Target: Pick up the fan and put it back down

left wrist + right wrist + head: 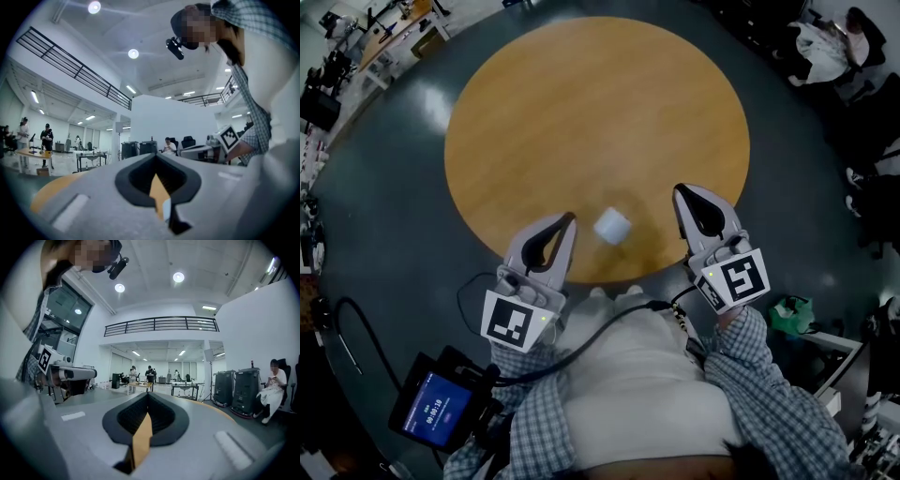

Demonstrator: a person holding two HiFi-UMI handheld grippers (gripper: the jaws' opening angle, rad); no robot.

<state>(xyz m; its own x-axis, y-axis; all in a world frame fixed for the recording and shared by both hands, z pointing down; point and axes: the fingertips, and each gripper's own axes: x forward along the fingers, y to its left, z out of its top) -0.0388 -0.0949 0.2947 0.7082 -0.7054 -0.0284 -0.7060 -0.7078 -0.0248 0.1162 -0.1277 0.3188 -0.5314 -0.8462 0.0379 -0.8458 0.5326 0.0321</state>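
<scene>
The fan (612,225) is a small white boxy thing lying on the round wooden table (591,112) near its front edge, between my two grippers and touched by neither. To its left, my left gripper (570,218) is shut with nothing in it. My right gripper (680,191) is also shut and empty, to the fan's right. In the left gripper view the jaws (156,155) meet at the tips, and a sliver of the white fan (167,208) shows through the gap below them. In the right gripper view the closed jaws (149,395) show only tabletop behind them.
Dark floor surrounds the table. A tablet (438,409) with cables lies at the lower left, and a green object (792,313) sits on the floor at the right. A seated person (825,47) is at the far right, and desks (389,42) stand far left.
</scene>
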